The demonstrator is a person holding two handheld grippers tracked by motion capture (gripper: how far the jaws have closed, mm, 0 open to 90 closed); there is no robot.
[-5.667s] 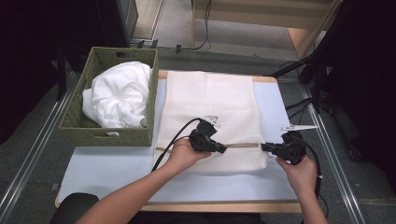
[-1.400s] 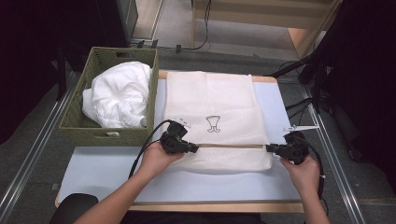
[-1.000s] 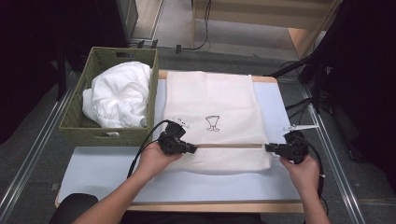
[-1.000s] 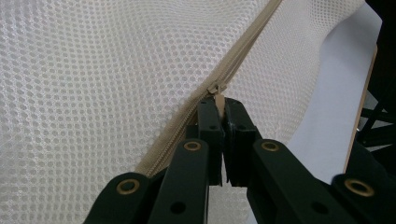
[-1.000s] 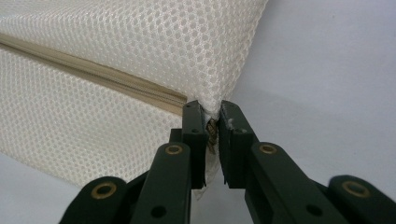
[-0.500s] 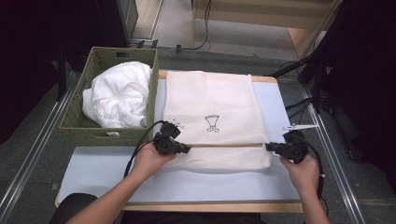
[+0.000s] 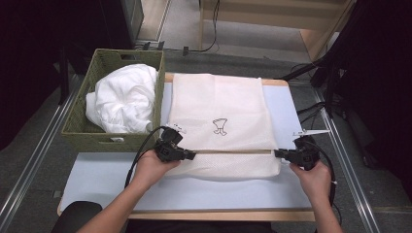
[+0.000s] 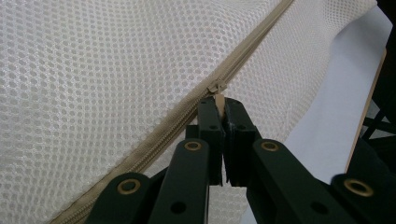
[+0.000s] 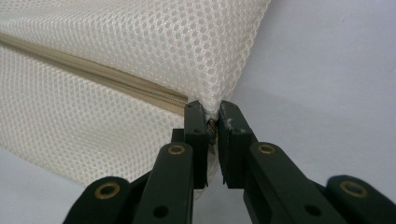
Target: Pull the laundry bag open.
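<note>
Bright, even table light (dark surroundings), sharp

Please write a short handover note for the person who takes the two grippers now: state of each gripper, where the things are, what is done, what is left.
Left gripper: shut on the zipper pull of the mesh laundry bag, at the left end of the zipper.
Right gripper: shut on the bag's corner at the zipper's right end, holding it taut.
Things: bag lies flat on the table; the white clothes sit in the green basket to its left.
Done: the pull is now at the left end after travelling from mid-zipper.
Left: probably release, then handle the clothes; whether the zipper is now open or closed I cannot tell.
</note>
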